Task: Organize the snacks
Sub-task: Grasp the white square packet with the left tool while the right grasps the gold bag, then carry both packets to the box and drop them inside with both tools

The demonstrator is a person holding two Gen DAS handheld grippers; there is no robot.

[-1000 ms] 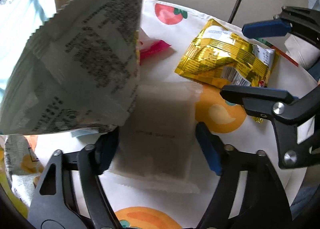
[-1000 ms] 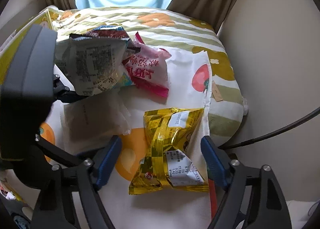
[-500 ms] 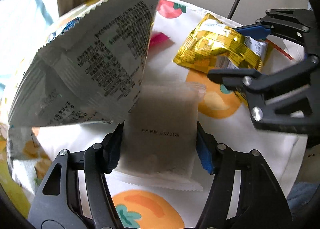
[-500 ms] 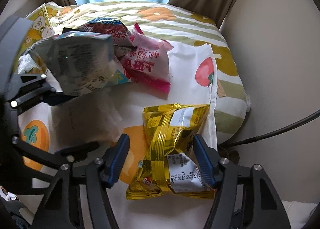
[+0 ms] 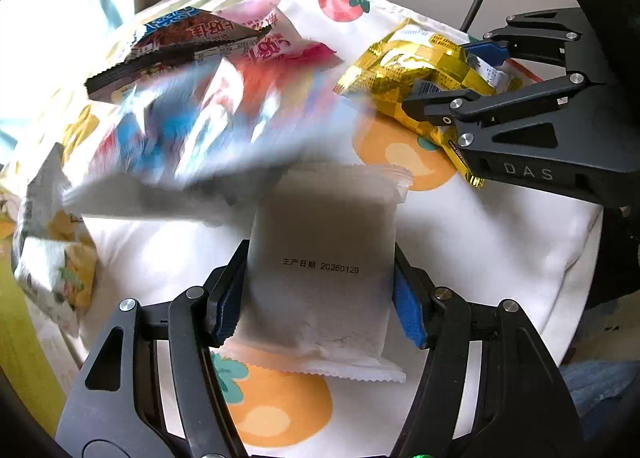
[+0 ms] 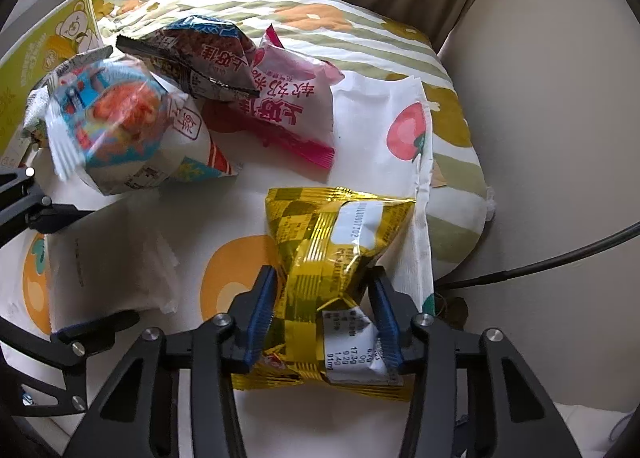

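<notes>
A white sachet (image 5: 320, 258) with a printed date lies on the fruit-print cloth (image 5: 500, 238). My left gripper (image 5: 316, 304) is shut on it, its blue pads pressing both long edges. The right wrist view shows the same sachet (image 6: 120, 270) between the left gripper (image 6: 80, 270) fingers. A gold foil packet (image 6: 340, 250) is pinched and crumpled at its waist by my right gripper (image 6: 324, 314), which is shut on it. From the left wrist view the right gripper (image 5: 452, 78) clamps the gold packet (image 5: 404, 66) at the cloth's far right.
A blue, red and white snack bag (image 6: 120, 126) lies blurred beyond the sachet. Behind it are a dark packet (image 6: 200, 54) and a pink packet (image 6: 288, 106). A green box (image 6: 48, 46) stands far left. A black cable (image 6: 540, 262) runs by the wall on the right.
The right jaws closed onto the gold packet and crumpled it. The left jaws narrowed onto the sachet. The big bag near the left camera tipped away, showing its coloured face.
</notes>
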